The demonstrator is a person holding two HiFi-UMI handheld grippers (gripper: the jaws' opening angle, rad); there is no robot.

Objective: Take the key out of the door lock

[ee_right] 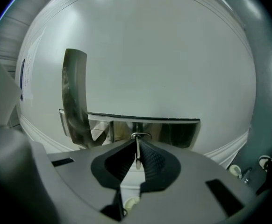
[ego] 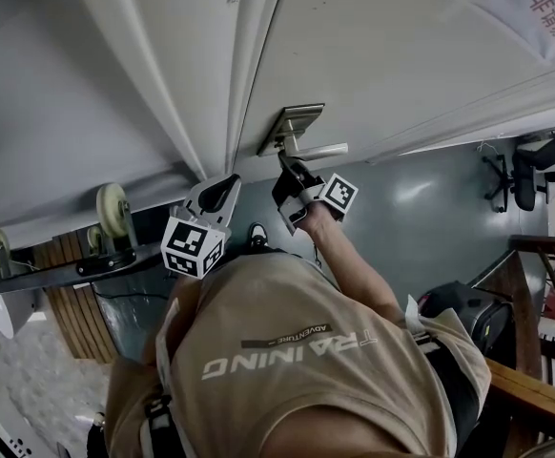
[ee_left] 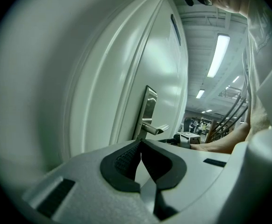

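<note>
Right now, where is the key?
In the right gripper view, the key is pinched between the right gripper's jaws, at the metal lock plate on the door, right of the door handle.

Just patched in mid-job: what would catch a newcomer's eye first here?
The right gripper stands out first. It is shut on the thin metal key, right at the steel lock plate on the white door, beside the lever handle. The left gripper hangs shut and empty to its left, near the door's edge.
</note>
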